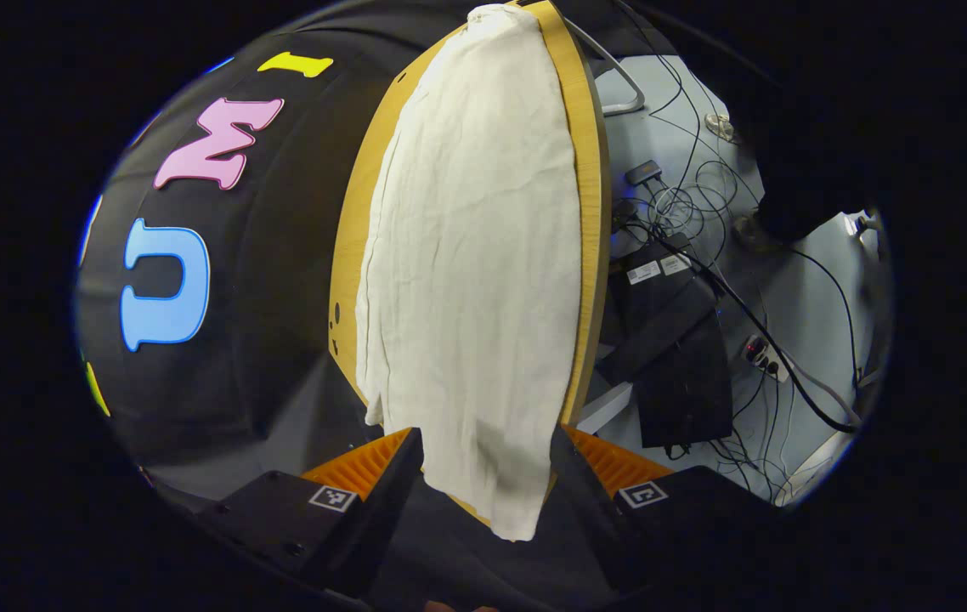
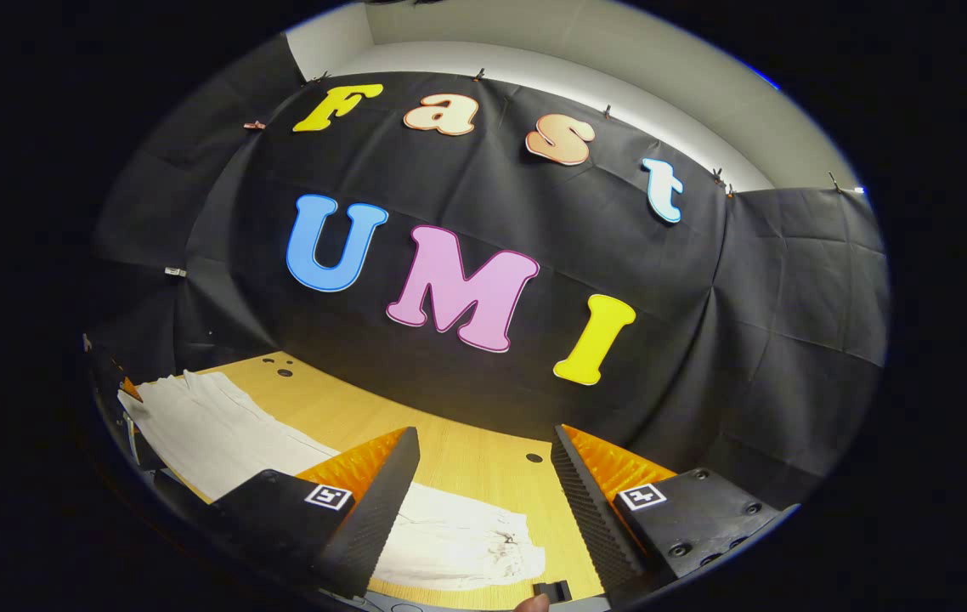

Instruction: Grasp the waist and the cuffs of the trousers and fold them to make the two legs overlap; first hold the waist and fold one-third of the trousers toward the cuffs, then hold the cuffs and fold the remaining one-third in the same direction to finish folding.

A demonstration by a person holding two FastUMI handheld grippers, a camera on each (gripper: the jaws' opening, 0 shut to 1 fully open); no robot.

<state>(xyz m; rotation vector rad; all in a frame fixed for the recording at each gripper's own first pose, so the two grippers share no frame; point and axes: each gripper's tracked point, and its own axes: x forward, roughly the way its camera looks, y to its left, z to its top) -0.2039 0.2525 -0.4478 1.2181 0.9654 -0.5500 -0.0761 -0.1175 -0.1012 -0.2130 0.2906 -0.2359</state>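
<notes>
- Our left gripper (image 1: 483,463) has its ridged fingers spread wide, with the near end of the trousers (image 1: 471,280) between them, seemingly untouched.
- Our right gripper (image 2: 483,484) is likewise spread, closed on nothing.
- The trousers, creased off-white cloth, lie lengthwise along the wooden table (image 2: 466,450), near its front edge.
- We read no writing on the fingers' square tags.
- Black boxes and cables (image 1: 704,280) lie on the floor beyond the table's edge.
</notes>
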